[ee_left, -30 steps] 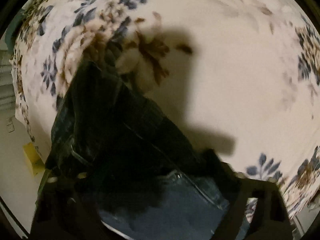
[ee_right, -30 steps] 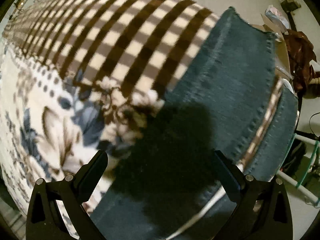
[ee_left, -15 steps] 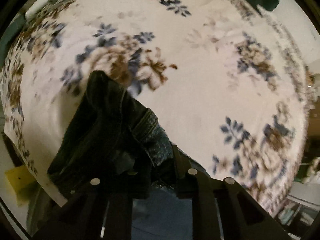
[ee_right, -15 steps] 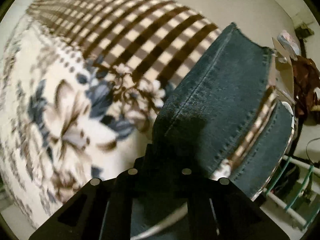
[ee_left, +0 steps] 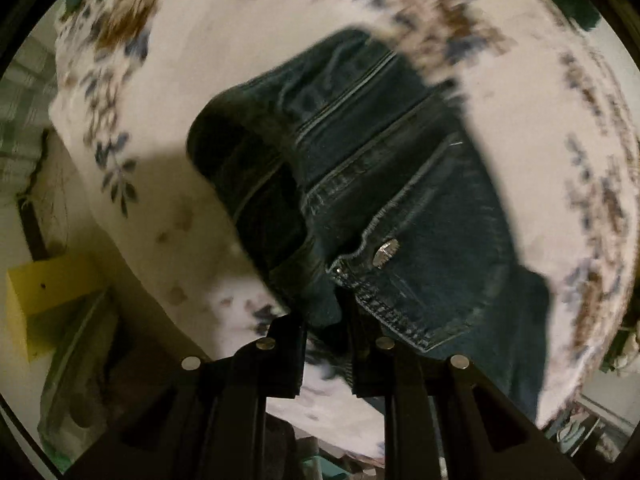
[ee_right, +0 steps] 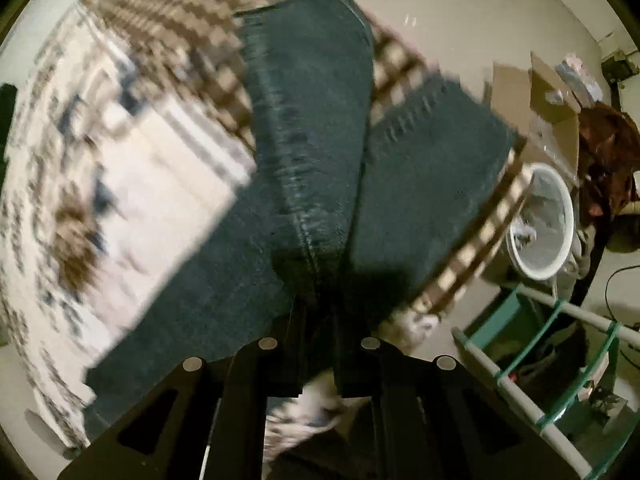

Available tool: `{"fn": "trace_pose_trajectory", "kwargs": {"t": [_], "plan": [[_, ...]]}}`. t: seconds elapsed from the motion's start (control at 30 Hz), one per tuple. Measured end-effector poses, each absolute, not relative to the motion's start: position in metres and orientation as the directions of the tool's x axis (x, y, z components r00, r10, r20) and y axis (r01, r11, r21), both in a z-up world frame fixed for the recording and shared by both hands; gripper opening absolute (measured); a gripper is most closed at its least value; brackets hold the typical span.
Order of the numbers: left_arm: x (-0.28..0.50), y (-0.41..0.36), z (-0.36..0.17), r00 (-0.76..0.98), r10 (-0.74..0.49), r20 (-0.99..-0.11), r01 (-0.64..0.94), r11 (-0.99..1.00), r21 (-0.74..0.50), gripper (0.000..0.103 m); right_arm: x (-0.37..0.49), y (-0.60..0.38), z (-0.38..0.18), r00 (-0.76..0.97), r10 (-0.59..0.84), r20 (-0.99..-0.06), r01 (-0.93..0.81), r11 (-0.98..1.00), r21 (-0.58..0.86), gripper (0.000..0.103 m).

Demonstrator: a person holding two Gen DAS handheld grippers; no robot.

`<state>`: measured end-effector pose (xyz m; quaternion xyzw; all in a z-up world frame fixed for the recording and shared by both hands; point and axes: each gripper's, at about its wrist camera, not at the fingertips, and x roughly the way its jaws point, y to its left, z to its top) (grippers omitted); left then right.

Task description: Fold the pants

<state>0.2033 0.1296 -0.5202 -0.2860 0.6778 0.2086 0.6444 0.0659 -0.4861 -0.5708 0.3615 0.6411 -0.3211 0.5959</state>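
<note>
Dark blue denim pants [ee_left: 400,208] lie on a floral bedspread [ee_left: 192,64]. My left gripper [ee_left: 326,316] is shut on the waistband edge near the pocket and metal button [ee_left: 385,252], lifting it off the bed. In the right wrist view the two pant legs [ee_right: 320,152] hang and spread from my right gripper [ee_right: 316,312], which is shut on the denim at a seam. The pinched cloth hides both sets of fingertips. Both views are blurred by motion.
The bedspread has a brown checked border [ee_right: 180,16]. A yellow block [ee_left: 44,292] sits on the floor left of the bed. A white bin [ee_right: 540,220], cardboard [ee_right: 536,96] and a teal-and-white rack [ee_right: 560,360] stand on the floor at right.
Both grippers went from open to shut on the pants a second ago, then lifted. The denim now hangs raised from both, and the views have swung over the bed.
</note>
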Motion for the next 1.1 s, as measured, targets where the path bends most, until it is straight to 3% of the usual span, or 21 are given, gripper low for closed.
{"fn": "trace_pose_trajectory", "kwargs": {"t": [0.13, 0.17, 0.2, 0.27, 0.3, 0.37, 0.43, 0.47, 0.6, 0.77, 0.83, 0.93, 0.97, 1.1], "plan": [[0.202, 0.132, -0.536, 0.010, -0.119, -0.993, -0.662, 0.744, -0.095, 0.017, 0.054, -0.485, -0.600, -0.048, 0.116, -0.992, 0.841, 0.541, 0.023, 0.010], [0.201, 0.130, -0.533, 0.018, -0.118, -0.993, -0.659, 0.745, -0.101, 0.017, 0.054, -0.487, -0.606, -0.046, 0.136, -0.990, 0.846, 0.533, 0.034, 0.014], [0.200, 0.128, -0.527, 0.032, -0.112, -0.993, -0.655, 0.748, -0.106, 0.017, 0.050, -0.490, -0.606, -0.043, 0.159, -0.986, 0.849, 0.526, 0.048, 0.020], [0.193, 0.124, -0.514, 0.045, -0.086, -0.995, -0.641, 0.762, -0.095, 0.017, 0.045, -0.495, -0.600, -0.017, 0.166, -0.986, 0.855, 0.513, 0.072, 0.048], [0.190, 0.121, -0.506, 0.057, -0.078, -0.995, -0.637, 0.765, -0.096, 0.019, 0.044, -0.498, -0.592, -0.001, 0.152, -0.988, 0.856, 0.512, 0.078, 0.051], [0.189, 0.111, -0.494, 0.084, -0.075, -0.994, -0.615, 0.781, -0.111, 0.039, 0.044, -0.503, -0.575, 0.025, 0.100, -0.995, 0.840, 0.537, 0.075, 0.058], [0.193, 0.099, -0.486, 0.096, -0.075, -0.993, -0.587, 0.801, -0.117, 0.076, 0.054, -0.507, -0.561, 0.051, 0.034, -0.998, 0.810, 0.583, 0.061, 0.064], [0.195, 0.090, -0.482, 0.102, -0.064, -0.993, -0.569, 0.815, -0.111, 0.081, 0.063, -0.508, -0.557, 0.058, 0.010, -0.998, 0.791, 0.609, 0.052, 0.070], [0.215, 0.047, -0.482, 0.109, -0.017, -0.994, -0.473, 0.878, -0.067, 0.082, 0.120, -0.518, -0.560, 0.060, -0.117, -0.991, 0.709, 0.704, -0.041, 0.081], [0.231, -0.006, -0.498, 0.099, 0.005, -0.995, -0.341, 0.940, -0.029, 0.082, 0.177, -0.533, -0.591, -0.006, -0.209, -0.978, 0.632, 0.757, -0.166, 0.082], [0.231, -0.023, -0.502, 0.088, 0.008, -0.996, -0.306, 0.952, -0.020, 0.082, 0.176, -0.541, -0.602, -0.057, -0.202, -0.978, 0.636, 0.748, -0.192, 0.079], [0.226, -0.040, -0.502, 0.073, 0.003, -0.997, -0.265, 0.964, -0.017, 0.082, 0.149, -0.558, -0.586, -0.040, -0.234, -0.972, 0.681, 0.705, -0.197, 0.023], [0.225, -0.045, -0.502, 0.068, 0.001, -0.998, -0.250, 0.968, -0.016, 0.082, 0.131, -0.569, -0.574, -0.031, -0.251, -0.967, 0.726, 0.659, -0.194, 0.011], [0.204, -0.058, -0.504, 0.056, -0.004, -0.998, -0.216, 0.976, -0.016, 0.082, 0.050, -0.615, -0.553, -0.014, -0.208, -0.978, 0.885, 0.452, -0.109, 0.009]]}}
